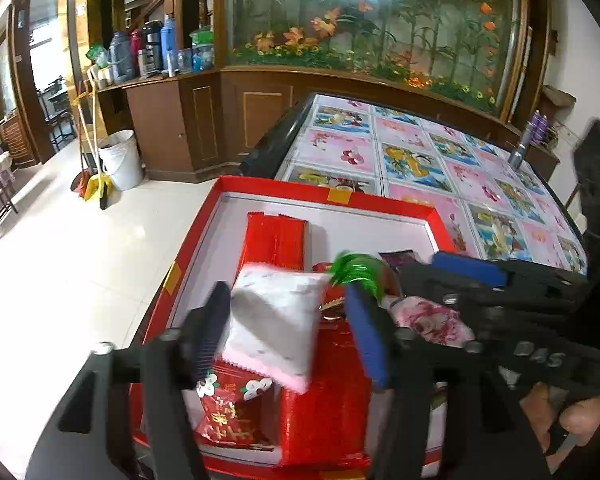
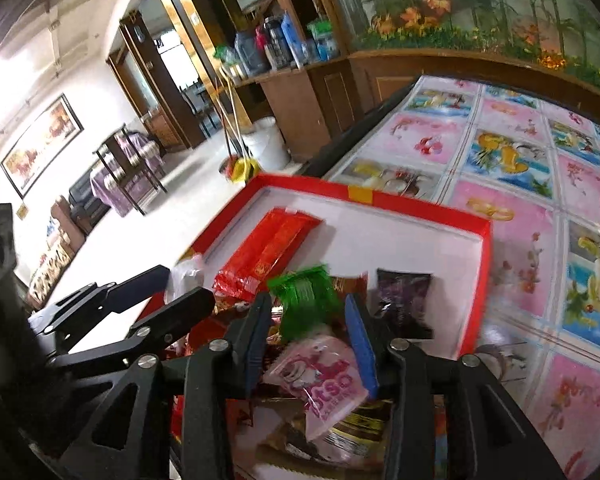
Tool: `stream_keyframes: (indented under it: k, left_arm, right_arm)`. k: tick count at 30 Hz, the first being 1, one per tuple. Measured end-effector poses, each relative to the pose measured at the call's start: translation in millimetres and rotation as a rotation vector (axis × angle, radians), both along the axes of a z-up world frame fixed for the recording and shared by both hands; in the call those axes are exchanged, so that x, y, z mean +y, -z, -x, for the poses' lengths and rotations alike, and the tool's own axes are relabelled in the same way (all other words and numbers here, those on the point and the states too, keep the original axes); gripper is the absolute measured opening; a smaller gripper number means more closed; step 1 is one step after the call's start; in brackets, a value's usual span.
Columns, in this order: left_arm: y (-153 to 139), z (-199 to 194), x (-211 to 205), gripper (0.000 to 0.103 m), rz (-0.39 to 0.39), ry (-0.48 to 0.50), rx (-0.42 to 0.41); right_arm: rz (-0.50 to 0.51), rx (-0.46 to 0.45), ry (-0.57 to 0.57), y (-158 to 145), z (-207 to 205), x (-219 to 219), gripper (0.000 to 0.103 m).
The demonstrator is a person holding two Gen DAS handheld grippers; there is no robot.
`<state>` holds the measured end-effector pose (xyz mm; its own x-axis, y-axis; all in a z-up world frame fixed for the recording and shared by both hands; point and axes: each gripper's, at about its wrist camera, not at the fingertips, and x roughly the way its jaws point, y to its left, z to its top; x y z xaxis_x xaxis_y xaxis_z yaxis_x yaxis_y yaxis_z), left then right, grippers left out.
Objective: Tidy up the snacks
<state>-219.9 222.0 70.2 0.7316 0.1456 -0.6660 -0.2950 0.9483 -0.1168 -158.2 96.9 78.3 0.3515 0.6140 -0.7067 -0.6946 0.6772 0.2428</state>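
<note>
Left gripper (image 1: 290,320) spread, fingers either side of white puffy snack packet with pink serrated edge (image 1: 274,316); contact unclear, motion blur. Packet hangs over shallow red cardboard box with white lining (image 1: 380,200), above red foil packs. Right gripper (image 2: 308,332) spread around crinkled green foil packet (image 2: 306,298) and pink printed pouch (image 2: 320,384), both atop snack pile in box. Box sits on floral glass table (image 2: 520,184).

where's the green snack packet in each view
Left wrist: the green packet sits right of center, just above the left gripper's blue finger.
Right wrist: center, between and beyond the right gripper's fingers.
Shared landmark: the long red packet in the red box.
</note>
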Motion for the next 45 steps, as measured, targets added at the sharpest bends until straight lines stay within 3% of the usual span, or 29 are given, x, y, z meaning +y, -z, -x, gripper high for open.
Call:
stream_keyframes:
  k: [4, 8, 19, 32, 34, 40, 45]
  left_arm:
    - [-15.9, 7.3, -12.5, 0.08, -0.023, -0.025, -0.044]
    - [-31.0, 16.3, -29.8, 0.083, -0.054, -0.051, -0.089]
    - [-52.7, 35.6, -83.9, 0.088, -0.254, -0.184, -0.103]
    - [-56.8, 84.9, -100.4, 0.095, -0.221, -0.122, -0.204]
    - [-57.2, 95.2, -99.7, 0.103, -0.218, -0.121, -0.221]
    - [-60.4, 124.6, -96.6, 0.103, -0.218, -0.124, -0.269]
    - [-60.6, 143.5, -93.7, 0.103, -0.22, -0.135, -0.261]
  right_arm:
    - [-0.103, -0.047, 0.025, -15.6, 0.8, -38.6, 0.054]
    - [-0.148, -0.105, 0.05, -27.1, 2.7, -73.9, 0.062]
    - [-0.164, -0.193, 0.061, -37.3, 42.2, -132.2, 0.066]
    - [-0.154, -0.284, 0.124, -48.3, 98.1, -166.6, 0.068]
    - [-0.157, -0.288, 0.128, -50.9, 104.5, -167.1, 0.068]
    - [-0.159, -0.313, 0.113, -63.0, 132.0, -160.9, 0.068]
    - [-0.178, -0.336, 0.105, -76.6, 157.0, -157.6, 0.069]
